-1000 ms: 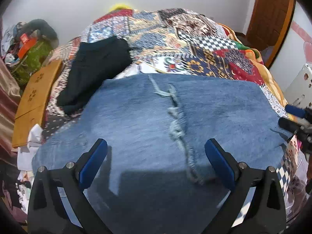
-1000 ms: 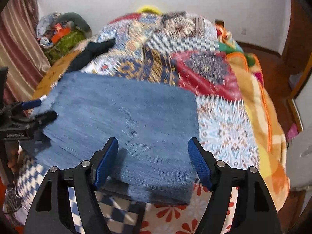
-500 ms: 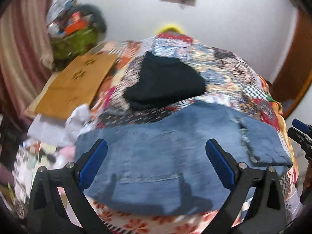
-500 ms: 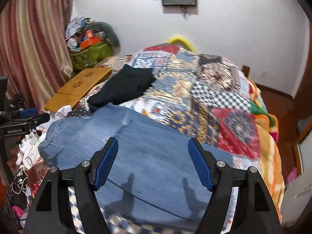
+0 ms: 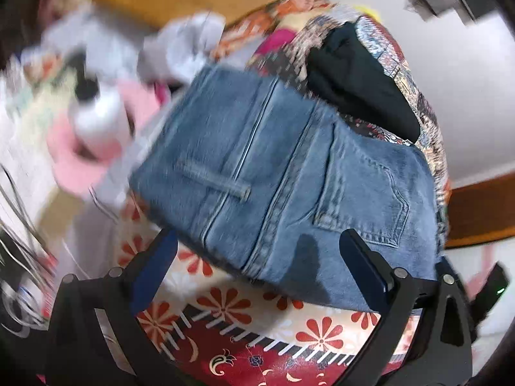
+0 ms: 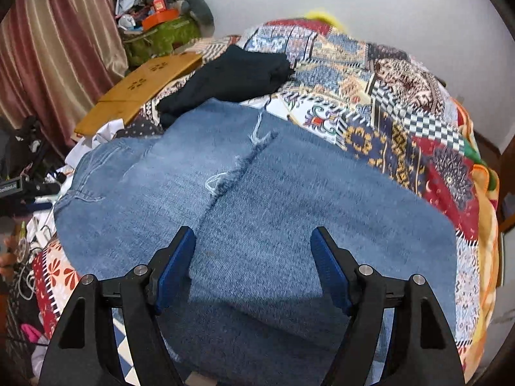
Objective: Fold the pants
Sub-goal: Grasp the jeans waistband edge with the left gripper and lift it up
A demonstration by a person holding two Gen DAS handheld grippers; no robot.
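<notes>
The blue jeans [image 6: 257,199] lie folded on the patchwork bedspread [image 6: 402,103], legs doubled over the seat, frayed hems [image 6: 238,167] running across the top. In the left wrist view the waist end of the jeans [image 5: 289,173] shows a back pocket and belt loop. My left gripper [image 5: 257,257] is open and empty at the jeans' near waist edge, by the bed's side. My right gripper [image 6: 254,257] is open and empty, low over the folded denim.
A black garment [image 6: 231,77] lies on the bed just beyond the jeans. A wooden board [image 6: 141,87] leans at the bed's left side. Loose clothes and a white bottle [image 5: 99,115] clutter the floor at left. Curtains [image 6: 51,38] hang at far left.
My left gripper has swung left and down to the waist end of the jeans; its view is blurred by motion. My right gripper has moved closer over the folded legs. Both stay open.
</notes>
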